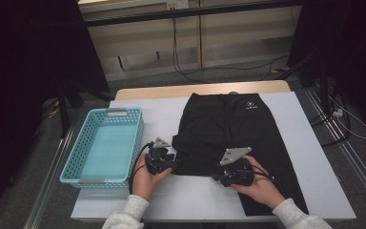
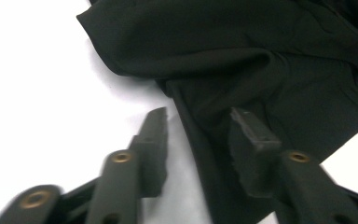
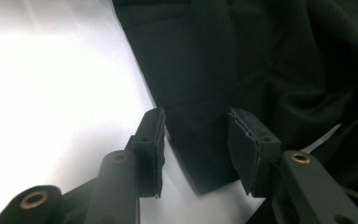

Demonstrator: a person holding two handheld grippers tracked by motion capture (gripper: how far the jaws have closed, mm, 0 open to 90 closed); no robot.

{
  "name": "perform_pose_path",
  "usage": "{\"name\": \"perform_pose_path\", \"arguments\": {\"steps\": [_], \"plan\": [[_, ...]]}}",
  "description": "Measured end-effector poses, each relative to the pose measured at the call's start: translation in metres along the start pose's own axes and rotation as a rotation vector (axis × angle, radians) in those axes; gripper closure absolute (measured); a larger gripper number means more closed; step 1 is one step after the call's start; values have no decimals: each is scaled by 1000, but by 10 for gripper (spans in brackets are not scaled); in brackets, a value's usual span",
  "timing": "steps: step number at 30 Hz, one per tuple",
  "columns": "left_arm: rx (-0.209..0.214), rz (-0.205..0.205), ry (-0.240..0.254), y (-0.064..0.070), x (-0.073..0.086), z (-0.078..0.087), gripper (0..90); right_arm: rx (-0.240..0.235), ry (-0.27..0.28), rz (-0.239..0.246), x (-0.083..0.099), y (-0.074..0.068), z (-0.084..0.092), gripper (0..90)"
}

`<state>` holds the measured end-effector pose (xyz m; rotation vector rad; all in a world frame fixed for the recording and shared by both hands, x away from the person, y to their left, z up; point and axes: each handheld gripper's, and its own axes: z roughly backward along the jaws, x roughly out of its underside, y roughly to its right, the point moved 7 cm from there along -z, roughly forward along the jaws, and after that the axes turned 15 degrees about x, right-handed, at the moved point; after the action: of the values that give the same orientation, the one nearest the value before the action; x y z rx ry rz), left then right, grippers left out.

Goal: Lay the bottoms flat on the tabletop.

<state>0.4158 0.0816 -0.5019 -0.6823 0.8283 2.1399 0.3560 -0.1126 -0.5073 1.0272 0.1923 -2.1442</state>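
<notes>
Garment: black shorts lie spread out on the white surface, waistband at the far side, one leg running toward the near right edge. The left leg looks bunched and folded over near the left hand-held gripper.
Left hand-held gripper: sits at the near left edge of the shorts, held by the left hand. In the left gripper view a fold of black cloth runs between its jaws, but there's a visible gap on both sides, so the pads aren't pressing it. Jaws apart, nothing gripped.
Right hand-held gripper: held by the right hand, resting over the near hem. In the right gripper view the hem corner lies between the jaws with space on each side, so it's also apart and not clamped.
Basket: light blue plastic basket stands on the left part of the surface, just beside the left hand, well clear of the cloth.
In the way: nothing sits between the two grippers except the shorts themselves.
Background: cables trail across the floor beyond the surface.
</notes>
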Motion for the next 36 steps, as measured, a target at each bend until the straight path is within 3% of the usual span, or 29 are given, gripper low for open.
{"name": "perform_pose_path", "arguments": {"steps": [5,10,16,20,26,36], "plan": [[26,15,-7,3,1,-1,789,12,-8,-24,0,4,-1,687],[48,26,-25,8,1,-3,866,26,-11,-40,-1,6,-3,754],[67,38,-30,11,1,-4,884,32,-15,-67,-1,11,-4,873],[88,42,-35,15,-1,1,891,35,-25,-68,-1,12,-3,884],[107,58,-23,20,-2,10,891,-11,-20,-92,-2,11,7,888],[113,62,-42,28,2,17,891,-75,-7,-89,-2,4,22,890]]}}
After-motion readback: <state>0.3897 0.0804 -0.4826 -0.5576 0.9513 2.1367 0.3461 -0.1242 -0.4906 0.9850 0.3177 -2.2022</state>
